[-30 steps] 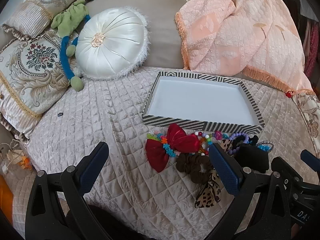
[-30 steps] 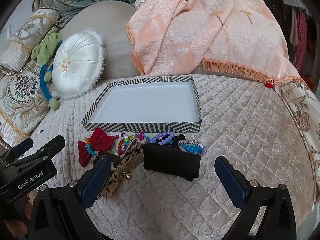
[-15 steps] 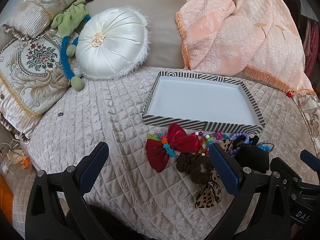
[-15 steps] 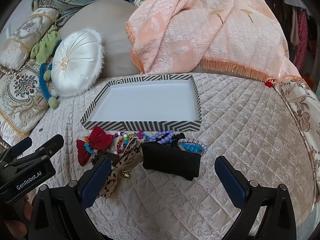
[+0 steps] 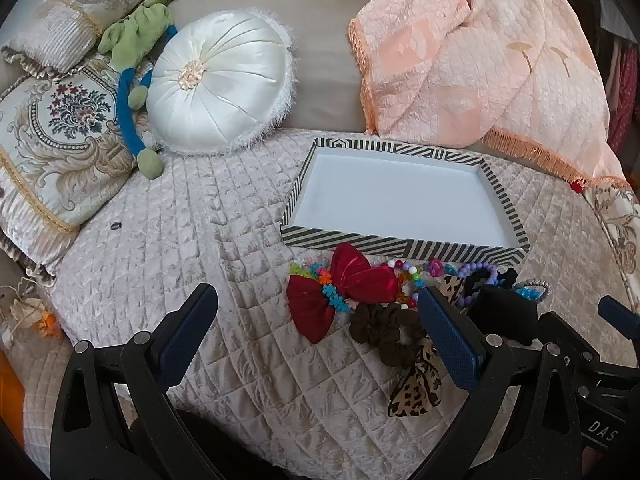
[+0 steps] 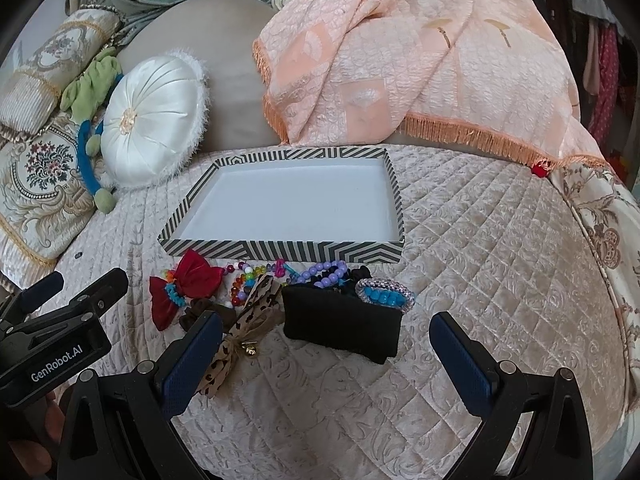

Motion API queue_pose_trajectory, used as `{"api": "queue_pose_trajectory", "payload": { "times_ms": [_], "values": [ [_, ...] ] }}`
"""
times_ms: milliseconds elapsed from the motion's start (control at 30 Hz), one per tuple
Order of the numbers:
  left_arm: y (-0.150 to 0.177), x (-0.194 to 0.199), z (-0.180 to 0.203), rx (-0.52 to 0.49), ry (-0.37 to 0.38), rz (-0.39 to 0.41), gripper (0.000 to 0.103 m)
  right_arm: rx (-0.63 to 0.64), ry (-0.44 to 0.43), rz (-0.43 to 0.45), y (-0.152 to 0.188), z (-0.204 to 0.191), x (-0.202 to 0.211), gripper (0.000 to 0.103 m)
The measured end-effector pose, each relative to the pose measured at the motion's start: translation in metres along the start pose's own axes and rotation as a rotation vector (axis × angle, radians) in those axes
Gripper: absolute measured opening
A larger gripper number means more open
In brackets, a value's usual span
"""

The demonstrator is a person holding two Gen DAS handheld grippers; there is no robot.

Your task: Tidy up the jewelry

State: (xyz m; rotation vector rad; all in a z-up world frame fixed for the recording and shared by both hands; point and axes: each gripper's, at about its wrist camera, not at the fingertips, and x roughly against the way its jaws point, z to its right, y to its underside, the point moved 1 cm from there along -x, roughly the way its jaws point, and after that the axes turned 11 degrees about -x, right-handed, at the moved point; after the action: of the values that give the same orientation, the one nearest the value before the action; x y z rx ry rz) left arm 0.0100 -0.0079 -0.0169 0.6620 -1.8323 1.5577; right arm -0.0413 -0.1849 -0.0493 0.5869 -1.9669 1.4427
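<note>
I hold both grippers low over the bed (image 6: pixel 500 248), each with its fingers spread wide and nothing between them. From the right wrist view, my right gripper (image 6: pixel 326 346) hangs just short of the black pouch (image 6: pixel 340 322), which lies at 12 o'clock from it. A blue bracelet (image 6: pixel 385 295) rests on the pouch's far right corner, and purple beads (image 6: pixel 325 272) lie just behind it. At 10 o'clock from the gripper, a leopard bow (image 6: pixel 244 322) trails toward the left finger, beside a brown scrunchie (image 6: pixel 200 310) and a red bow (image 6: pixel 182 286). Colored beads (image 6: pixel 244 280) sit between the red bow and the purple beads.

All of this jewelry lies in a row along the near wall of the striped tray (image 6: pixel 280 250), outside it; the tray's white floor holds nothing. My left gripper (image 6: pixel 52 320) shows at 9 o'clock in the same view.

From the left wrist view, the left gripper (image 5: pixel 318 332) hovers near the red bow (image 5: pixel 340 292), with the scrunchie (image 5: pixel 384 330) and leopard bow (image 5: pixel 416 388) beside its right finger (image 5: pixel 450 340). The tray (image 5: pixel 400 246) sits at 12 o'clock. A white cushion (image 5: pixel 218 84) lies at 11 o'clock and a peach blanket (image 5: pixel 480 68) at 1 o'clock.
</note>
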Motion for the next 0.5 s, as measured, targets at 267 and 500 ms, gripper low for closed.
{"api": "queue_pose_trajectory", "payload": {
  "times_ms": [267,500],
  "values": [
    [0.002,-0.006,-0.001,0.011,0.016,-0.002,0.101,0.006,0.003,-0.010,0.000,-0.001,-0.005,0.103],
    [0.002,-0.014,-0.025,0.078,0.033,-0.009,0.101,0.017,0.013,-0.015,-0.002,0.008,-0.009,0.103]
  ]
}}
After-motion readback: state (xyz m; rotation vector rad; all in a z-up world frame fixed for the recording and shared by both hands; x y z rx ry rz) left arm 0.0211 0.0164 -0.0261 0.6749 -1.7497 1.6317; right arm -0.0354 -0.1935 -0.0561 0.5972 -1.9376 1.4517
